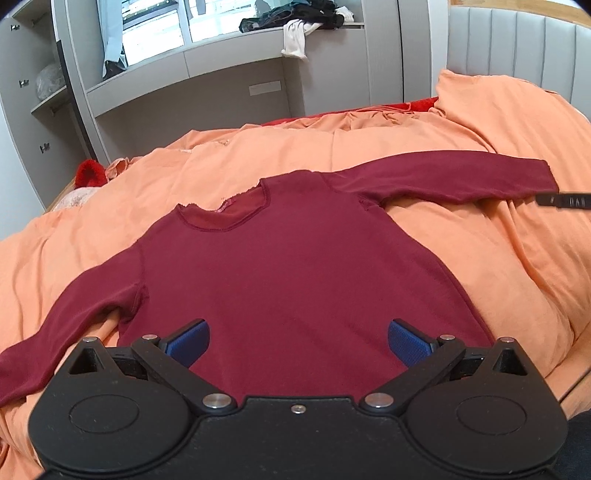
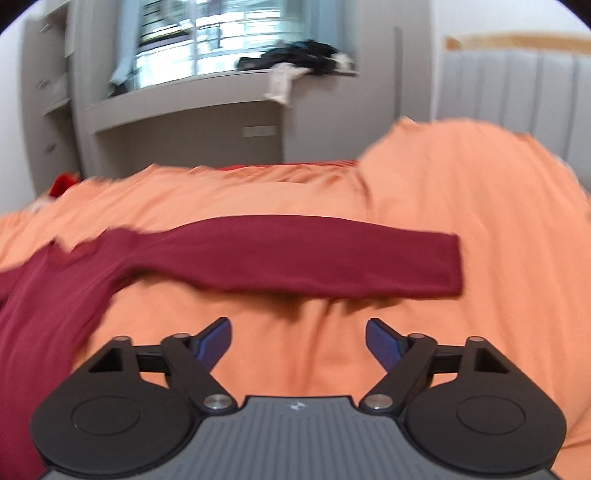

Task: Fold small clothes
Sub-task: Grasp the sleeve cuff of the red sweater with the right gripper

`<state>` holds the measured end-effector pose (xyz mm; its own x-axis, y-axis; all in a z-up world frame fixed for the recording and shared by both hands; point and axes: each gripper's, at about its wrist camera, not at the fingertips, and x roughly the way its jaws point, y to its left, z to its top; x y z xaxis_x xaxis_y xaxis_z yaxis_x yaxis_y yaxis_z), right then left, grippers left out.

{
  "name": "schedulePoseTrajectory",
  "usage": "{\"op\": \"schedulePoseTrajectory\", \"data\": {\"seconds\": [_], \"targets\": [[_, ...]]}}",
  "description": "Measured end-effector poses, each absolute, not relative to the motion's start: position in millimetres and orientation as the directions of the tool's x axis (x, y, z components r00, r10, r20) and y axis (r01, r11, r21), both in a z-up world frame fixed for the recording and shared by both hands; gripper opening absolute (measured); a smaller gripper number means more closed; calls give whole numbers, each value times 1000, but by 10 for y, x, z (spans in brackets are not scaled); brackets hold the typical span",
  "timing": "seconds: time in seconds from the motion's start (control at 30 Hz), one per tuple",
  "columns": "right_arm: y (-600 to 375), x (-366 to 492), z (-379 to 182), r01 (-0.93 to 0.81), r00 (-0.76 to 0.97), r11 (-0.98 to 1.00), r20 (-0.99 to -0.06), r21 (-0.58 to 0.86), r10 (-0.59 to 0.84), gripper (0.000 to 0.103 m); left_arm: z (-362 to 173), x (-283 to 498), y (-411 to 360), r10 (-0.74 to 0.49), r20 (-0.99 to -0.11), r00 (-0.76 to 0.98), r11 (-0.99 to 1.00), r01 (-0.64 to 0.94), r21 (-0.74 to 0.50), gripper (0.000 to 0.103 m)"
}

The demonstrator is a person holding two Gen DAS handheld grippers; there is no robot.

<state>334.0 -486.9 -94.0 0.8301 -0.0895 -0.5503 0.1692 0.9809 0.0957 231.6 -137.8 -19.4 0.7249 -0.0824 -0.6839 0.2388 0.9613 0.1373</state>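
A small dark red long-sleeved shirt (image 1: 295, 266) lies flat on the orange bed cover (image 1: 480, 258), collar away from me, both sleeves spread out. My left gripper (image 1: 298, 341) is open and empty, hovering over the shirt's lower hem. My right gripper (image 2: 298, 341) is open and empty, above the orange cover just in front of the shirt's right sleeve (image 2: 314, 258); its tip also shows in the left wrist view (image 1: 563, 201) by the sleeve cuff. The right wrist view is blurred.
A grey shelf unit (image 1: 221, 74) with a heap of dark and white clothes (image 1: 303, 22) stands behind the bed. A padded grey headboard (image 1: 517, 48) is at the right. A red item (image 1: 88, 173) lies at the bed's far left edge.
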Motion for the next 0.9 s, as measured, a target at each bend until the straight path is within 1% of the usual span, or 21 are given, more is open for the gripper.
{"op": "schedulePoseTrajectory", "data": {"seconds": [0.03, 0.1, 0.2, 0.33, 0.43, 0.6, 0.67, 0.73, 0.77, 0.8, 0.83, 0.9], "targets": [[-5009, 3397, -977, 180, 834, 978, -544, 108, -93, 72, -208, 2334, -1367, -77, -684, 725, 965, 226, 132, 103], [-5311, 3520, -1087, 213, 837, 968, -536, 134, -110, 67, -233, 2373, -1341, -69, -689, 722, 970, 211, 124, 103], [-5679, 3630, -1273, 263, 839, 935, -536, 240, -99, 67, -269, 2418, -1351, -52, -694, 719, 968, 208, 143, 103], [-5947, 3664, -1494, 313, 849, 895, -516, 318, -114, 67, -311, 2480, -1345, -25, -694, 720, 965, 198, 171, 103], [-6108, 3700, -1631, 320, 878, 862, -465, 392, -115, 67, -335, 2527, -1334, -14, -697, 717, 966, 191, 176, 103], [-6370, 3842, -1809, 290, 934, 792, -341, 537, -111, 64, -346, 2550, -1322, 0, -696, 718, 964, 185, 191, 103], [-6468, 3913, -1870, 271, 950, 760, -293, 591, -111, 57, -343, 2555, -1294, 7, -695, 719, 965, 176, 192, 103], [-6571, 3945, -1920, 253, 961, 726, -252, 639, -113, 39, -331, 2553, -1252, 14, -692, 722, 968, 165, 191, 103], [-6610, 3947, -1931, 247, 965, 714, -235, 656, -118, 34, -321, 2553, -1226, 16, -690, 724, 970, 157, 188, 103], [-6641, 3964, -1929, 240, 967, 713, -225, 659, -117, 23, -311, 2551, -1203, 16, -688, 726, 971, 152, 183, 103], [-6669, 3994, -1925, 236, 968, 720, -223, 653, -115, 17, -296, 2548, -1170, 16, -684, 729, 973, 146, 178, 103], [-6650, 4043, -1835, 239, 966, 752, -230, 615, -119, 11, -271, 2536, -1098, 21, -676, 737, 977, 129, 170, 103]]}}
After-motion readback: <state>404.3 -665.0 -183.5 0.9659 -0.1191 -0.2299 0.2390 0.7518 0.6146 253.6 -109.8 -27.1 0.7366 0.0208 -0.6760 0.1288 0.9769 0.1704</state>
